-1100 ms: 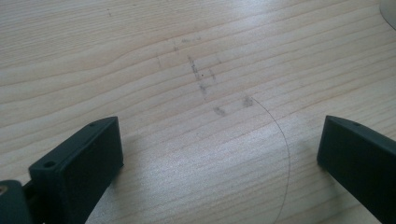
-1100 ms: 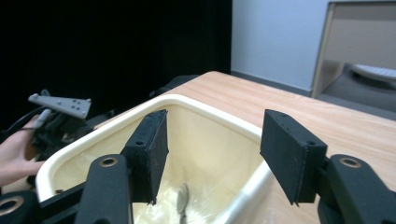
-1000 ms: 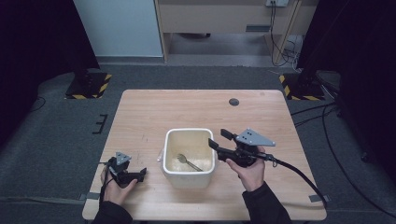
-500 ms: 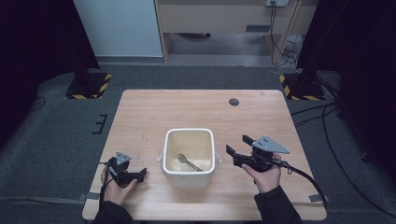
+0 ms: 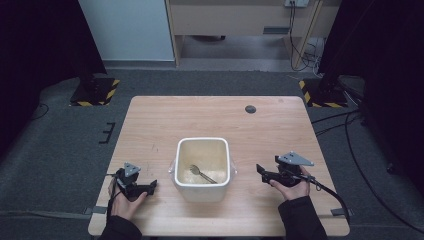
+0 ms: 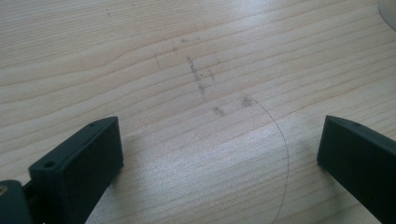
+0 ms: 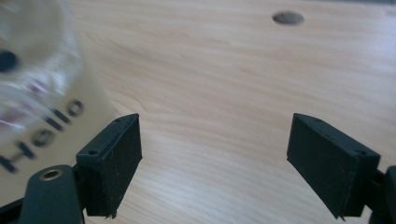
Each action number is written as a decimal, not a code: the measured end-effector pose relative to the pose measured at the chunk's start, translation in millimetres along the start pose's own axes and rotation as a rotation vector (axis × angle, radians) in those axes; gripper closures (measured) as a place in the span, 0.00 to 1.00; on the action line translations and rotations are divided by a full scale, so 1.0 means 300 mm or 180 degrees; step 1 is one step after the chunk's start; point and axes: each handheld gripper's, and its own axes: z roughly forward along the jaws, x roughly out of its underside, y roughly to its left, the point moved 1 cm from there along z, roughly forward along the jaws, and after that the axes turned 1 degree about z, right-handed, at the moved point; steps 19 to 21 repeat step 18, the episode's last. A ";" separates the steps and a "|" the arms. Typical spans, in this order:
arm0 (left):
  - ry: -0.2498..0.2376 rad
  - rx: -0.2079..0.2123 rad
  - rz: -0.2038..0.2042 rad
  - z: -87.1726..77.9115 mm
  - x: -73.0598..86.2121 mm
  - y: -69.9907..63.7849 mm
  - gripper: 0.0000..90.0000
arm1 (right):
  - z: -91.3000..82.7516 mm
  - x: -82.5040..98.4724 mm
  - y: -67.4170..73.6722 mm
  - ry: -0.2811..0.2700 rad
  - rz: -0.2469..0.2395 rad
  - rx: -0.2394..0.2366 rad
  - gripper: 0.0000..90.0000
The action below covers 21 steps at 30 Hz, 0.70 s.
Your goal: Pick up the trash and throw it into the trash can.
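Note:
A white square tub point(image 5: 202, 192) stands in the near middle of the wooden table point(image 5: 200, 120). A metal fork point(image 5: 202, 174) lies inside it. My right gripper point(image 5: 261, 172) sits low over the table just right of the tub, pointing at it. Its jaws have just been opening, and in the right gripper view the gripper point(image 7: 215, 140) stands open with only bare wood between the jaws. The tub's wall point(image 7: 37, 93), with dark lettering, is at that view's left. My left gripper point(image 5: 150, 186) rests left of the tub, open point(image 6: 219, 140) over bare wood.
A dark round hole point(image 5: 250, 109) marks the table's far right part, also visible as a hole point(image 7: 287, 17) in the right gripper view. Grey floor surrounds the table, with cables point(image 5: 350, 125) to the right. Faint pencil marks point(image 6: 201, 79) lie on the wood ahead of the left jaws.
My right gripper has drawn back from above the tub's right rim, moving right and down toward the table. The left gripper, the tub and the fork have stayed put.

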 end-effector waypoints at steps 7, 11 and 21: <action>0.0000 0.0000 0.0001 0.000 0.000 0.000 0.00 | 0.032 0.070 -0.068 0.0270 0.0066 0.0206 0.20; 0.0000 0.0000 0.0000 0.000 0.000 0.000 0.00 | 0.038 0.089 -0.091 0.0342 0.0088 0.0284 0.20; 0.0000 0.0001 0.0000 0.000 0.000 0.000 0.00 | 0.028 0.114 -0.153 0.0398 0.0154 0.0491 0.19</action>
